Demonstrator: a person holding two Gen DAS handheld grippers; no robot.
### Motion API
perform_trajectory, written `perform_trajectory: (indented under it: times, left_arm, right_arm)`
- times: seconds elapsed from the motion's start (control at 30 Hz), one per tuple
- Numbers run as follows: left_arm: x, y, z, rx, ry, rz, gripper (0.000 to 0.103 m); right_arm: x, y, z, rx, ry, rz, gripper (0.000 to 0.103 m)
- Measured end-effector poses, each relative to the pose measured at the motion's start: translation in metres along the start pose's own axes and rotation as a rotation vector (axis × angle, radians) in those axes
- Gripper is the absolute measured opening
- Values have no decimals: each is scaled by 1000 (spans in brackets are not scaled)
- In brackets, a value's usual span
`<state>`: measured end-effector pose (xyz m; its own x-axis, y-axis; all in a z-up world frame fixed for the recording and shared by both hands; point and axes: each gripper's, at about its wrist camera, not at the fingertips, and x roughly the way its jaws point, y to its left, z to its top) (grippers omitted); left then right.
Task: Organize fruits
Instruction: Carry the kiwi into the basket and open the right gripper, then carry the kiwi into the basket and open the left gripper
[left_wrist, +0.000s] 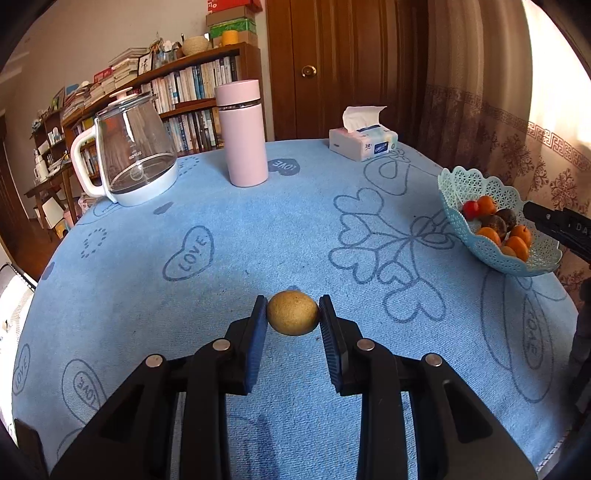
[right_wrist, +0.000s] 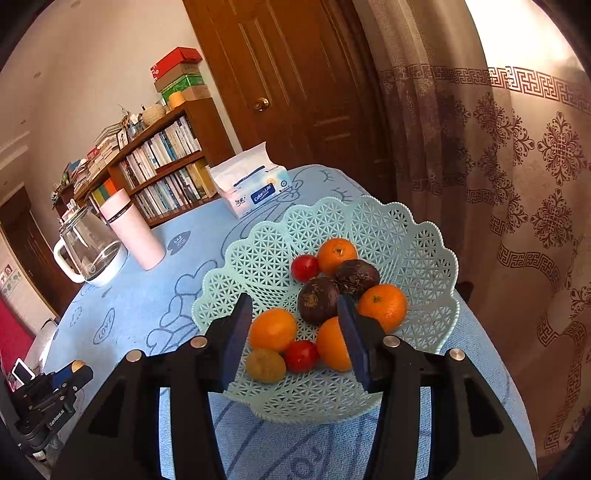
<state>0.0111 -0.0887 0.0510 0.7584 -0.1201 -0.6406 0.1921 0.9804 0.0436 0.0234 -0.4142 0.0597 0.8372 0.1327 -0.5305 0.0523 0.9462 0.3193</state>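
Blue cloth printed with hearts and "LOVE" covers the table (left_wrist: 221, 206); behind it stand a bookcase (left_wrist: 192, 88), a brown door (left_wrist: 332, 66) and a patterned curtain (right_wrist: 517, 184).

Item 1: left gripper (left_wrist: 293, 314), clamped on 1 brownish-yellow round fruit (left_wrist: 292, 312), pads pressing both its sides. Whether the fruit rests on the cloth or hangs just above it cannot be told.

Item 2: right gripper (right_wrist: 295, 325), jaws apart over the near side of the basket, nothing pressed between them. Its right finger hides part of 1 orange at 6 o'clock in the basket. In the left wrist view only a black tip shows at 3 o'clock, cut off by the frame edge.

Item 3: pale green lattice basket (right_wrist: 424, 240), at 2 o'clock on the table from the left wrist camera. Contents: 4 oranges (right_wrist: 382, 304), 2 dark wrinkled purple fruits (right_wrist: 317, 299), 2 small red fruits (right_wrist: 304, 266), 1 yellowish-brown fruit (right_wrist: 265, 365) at 7 o'clock.

Item 4: glass kettle (left_wrist: 129, 155) with a white handle, at 10 o'clock, far side of the table.

Item 5: pink flask (left_wrist: 243, 133), at 11 o'clock, just beside the kettle.

Item 6: tissue pack (left_wrist: 364, 142), at 1 o'clock, far edge; its print is too small to read.
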Motion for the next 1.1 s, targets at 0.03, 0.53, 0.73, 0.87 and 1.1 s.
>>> perform_trajectory:
  times: [0.03, 0.53, 0.73, 0.87, 1.1]
  left_arm:
    - [-1, -7, 4, 13, -5, -17, 29]
    - [26, -119, 49, 161, -13, -289, 29]
    - [41, -147, 59, 193, -29, -336, 29]
    - [54, -155, 60, 198, -11, -342, 29]
    - [50, -153, 57, 194, -43, -352, 68]
  right_arm:
    - [-2, -1, 1, 3, -16, -13, 50]
    - [-18, -23, -1, 123, -143, -113, 78]
    - [-18, -28, -2, 149, -146, -124, 80]
    - [-17, -27, -2, 146, -144, -127, 81]
    - [-17, -29, -3, 152, -154, -145, 90]
